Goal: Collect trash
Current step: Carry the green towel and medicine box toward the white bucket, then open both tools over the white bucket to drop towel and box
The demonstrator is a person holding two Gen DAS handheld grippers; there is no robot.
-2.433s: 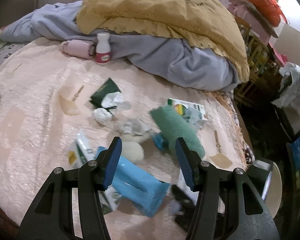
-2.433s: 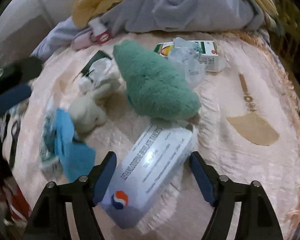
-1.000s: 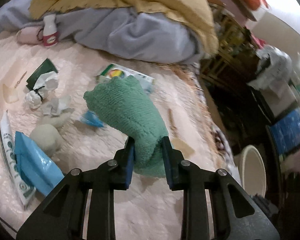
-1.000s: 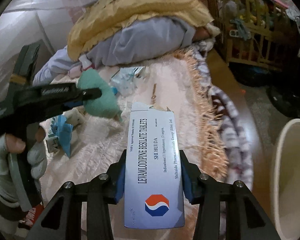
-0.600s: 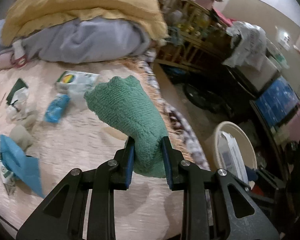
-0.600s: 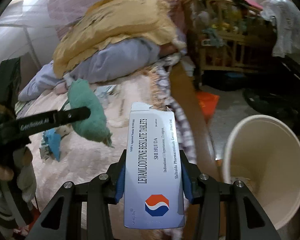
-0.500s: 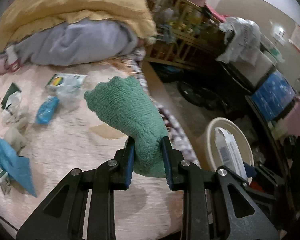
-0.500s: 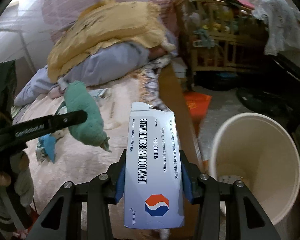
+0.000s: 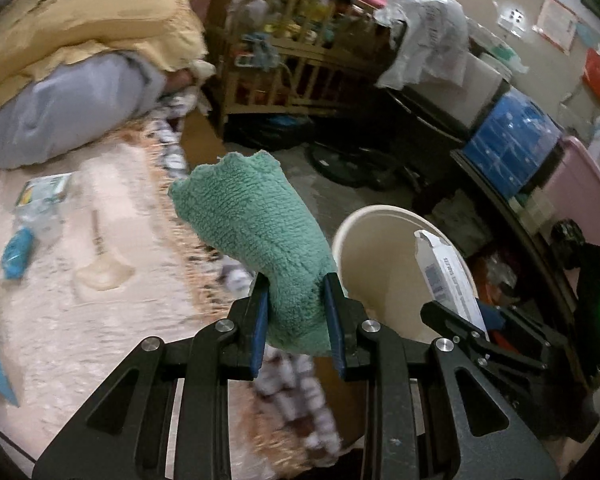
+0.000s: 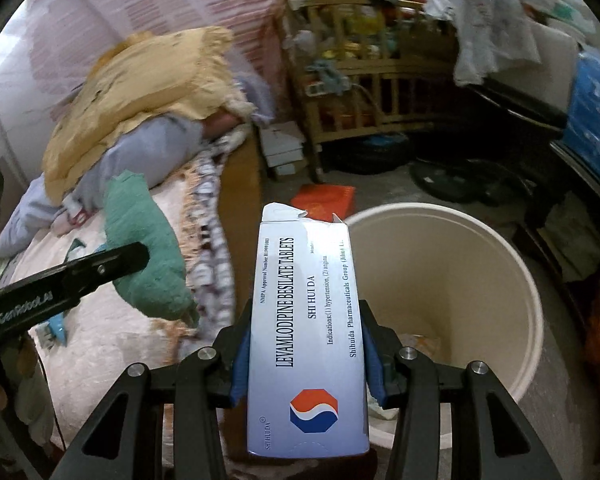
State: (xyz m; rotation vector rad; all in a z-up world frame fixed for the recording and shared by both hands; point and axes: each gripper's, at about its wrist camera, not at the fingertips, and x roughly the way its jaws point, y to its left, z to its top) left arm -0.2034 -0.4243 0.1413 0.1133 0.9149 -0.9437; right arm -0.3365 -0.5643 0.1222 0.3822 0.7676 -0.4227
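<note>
Trash: green fuzzy cloth (image 9: 260, 240) and white tablet box (image 10: 306, 328), both held in the air beside the bed (image 9: 100, 312)
Left gripper (image 9: 296, 312): fingers pinching the cloth
Right gripper (image 10: 304, 356): fingers pinching the box
Bin (image 10: 480, 280): cream bucket on the floor, just past the box

You've got two grippers, left gripper (image 9: 296, 316) and right gripper (image 10: 306, 354), one green fuzzy cloth (image 9: 260, 240), one tablet box (image 10: 306, 332), one cream bin (image 10: 480, 280), one wooden crib (image 9: 296, 76).
</note>
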